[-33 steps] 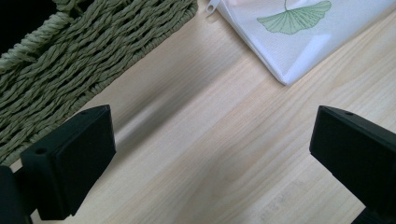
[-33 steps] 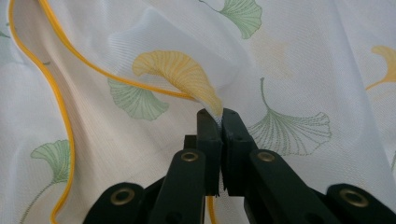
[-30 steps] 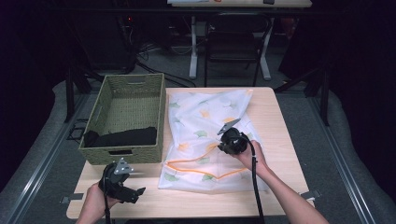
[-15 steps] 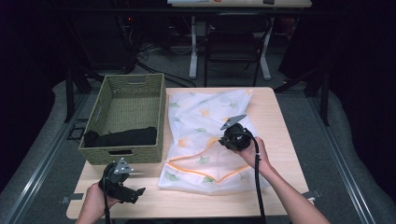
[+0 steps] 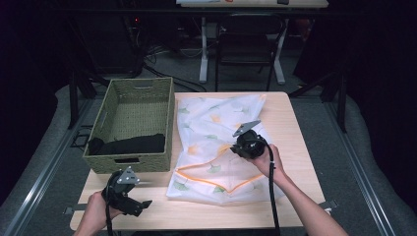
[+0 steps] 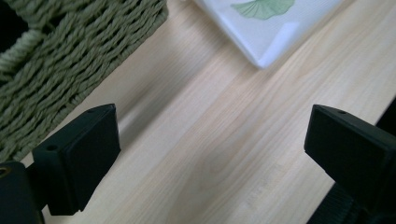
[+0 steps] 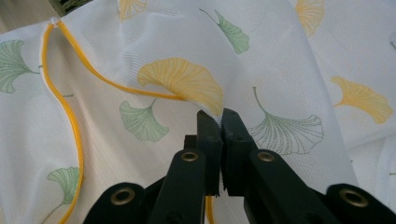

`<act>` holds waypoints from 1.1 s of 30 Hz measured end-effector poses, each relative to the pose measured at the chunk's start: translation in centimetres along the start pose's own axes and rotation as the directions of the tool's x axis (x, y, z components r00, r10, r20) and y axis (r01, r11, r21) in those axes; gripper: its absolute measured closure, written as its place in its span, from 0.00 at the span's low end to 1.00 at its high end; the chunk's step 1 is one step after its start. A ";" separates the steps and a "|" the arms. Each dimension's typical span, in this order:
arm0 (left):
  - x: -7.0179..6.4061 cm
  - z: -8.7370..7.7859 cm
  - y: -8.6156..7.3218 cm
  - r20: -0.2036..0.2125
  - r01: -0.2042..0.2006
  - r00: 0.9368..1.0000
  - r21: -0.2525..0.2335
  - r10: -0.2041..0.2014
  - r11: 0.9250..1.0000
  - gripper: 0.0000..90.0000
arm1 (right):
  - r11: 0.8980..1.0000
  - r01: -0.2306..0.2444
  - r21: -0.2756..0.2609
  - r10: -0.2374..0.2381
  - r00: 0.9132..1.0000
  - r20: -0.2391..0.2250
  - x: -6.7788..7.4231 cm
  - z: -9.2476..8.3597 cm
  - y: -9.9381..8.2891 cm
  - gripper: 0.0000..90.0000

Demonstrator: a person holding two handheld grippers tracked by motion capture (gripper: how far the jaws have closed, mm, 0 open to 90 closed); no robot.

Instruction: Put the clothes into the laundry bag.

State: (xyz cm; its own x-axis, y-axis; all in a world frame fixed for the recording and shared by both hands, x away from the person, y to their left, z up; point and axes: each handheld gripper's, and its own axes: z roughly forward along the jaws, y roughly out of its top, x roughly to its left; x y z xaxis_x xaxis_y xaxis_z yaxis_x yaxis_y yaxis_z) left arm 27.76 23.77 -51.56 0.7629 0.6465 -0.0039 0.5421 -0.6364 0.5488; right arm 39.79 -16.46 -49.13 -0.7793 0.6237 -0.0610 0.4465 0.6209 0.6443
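Since the earlier frame, the right tool (image 5: 244,140) has drifted slightly away from the basket (image 5: 167,113) while keeping its pinch on the mesh bag (image 5: 216,162); the left tool (image 5: 135,204) has not shifted. Right of the basket, the white bag printed with green and yellow leaves lies spread over the desk (image 5: 295,128), its orange-edged opening (image 5: 201,177) on the near side. From the right tool's own camera, its jaws are closed tight on a raised fold of the bag (image 7: 261,70) beside a yellow leaf. Just in front of the basket, the left tool (image 6: 210,154) hangs over bare desk (image 6: 210,140), jaws wide apart and holding nothing, with the bag's corner (image 6: 266,28) beyond it.
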 end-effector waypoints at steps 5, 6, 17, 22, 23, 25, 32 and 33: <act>0.4 -0.9 0.5 -0.001 -0.039 0.999 -0.009 0.039 0.999 0.02 | 1.000 0.010 0.001 -0.010 1.000 -0.002 0.0 0.0 0.0 0.98; 0.4 -1.0 0.6 -0.011 -0.047 0.999 -0.007 0.047 0.999 0.02 | 1.000 0.008 0.002 -0.008 1.000 -0.003 0.0 0.0 -0.1 0.98; 1.4 -2.4 2.5 -0.001 -0.100 0.995 -0.019 0.100 0.995 0.00 | 1.000 0.016 0.000 -0.016 1.000 -0.001 0.1 -0.2 -0.2 0.98; 2.0 -3.1 3.6 -0.019 -0.113 0.993 -0.014 0.113 0.993 0.00 | 1.000 0.030 -0.008 -0.030 1.000 0.008 0.1 -0.3 -0.2 0.98; 2.3 -3.3 3.9 -0.013 -0.116 0.993 -0.018 0.116 0.993 0.00 | 1.000 0.028 -0.005 -0.028 1.000 0.008 0.1 -0.4 -0.2 0.98; 2.7 -3.7 4.5 -0.020 -0.119 0.993 -0.022 0.118 0.993 0.00 | 1.000 0.030 -0.005 -0.030 1.000 0.005 0.1 -0.3 -0.3 0.98; 4.0 -4.6 5.9 -0.024 -0.143 0.990 -0.013 0.142 0.990 0.00 | 0.999 0.033 -0.005 -0.033 0.999 0.005 0.2 -0.3 -0.3 0.98; 4.2 -4.7 6.2 -0.015 -0.147 0.989 -0.009 0.147 0.989 0.00 | 1.000 0.031 -0.002 -0.031 0.999 0.004 0.2 -0.3 -0.3 0.98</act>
State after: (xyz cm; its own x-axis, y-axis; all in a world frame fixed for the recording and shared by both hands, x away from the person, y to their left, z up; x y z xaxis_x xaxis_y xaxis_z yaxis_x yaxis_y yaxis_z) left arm 32.69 24.56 -44.25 0.8289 0.5522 0.0891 0.4209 -0.7206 0.5510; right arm 39.37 -16.63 -49.08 -0.7910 0.6060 -0.0845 0.4211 0.6394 0.6433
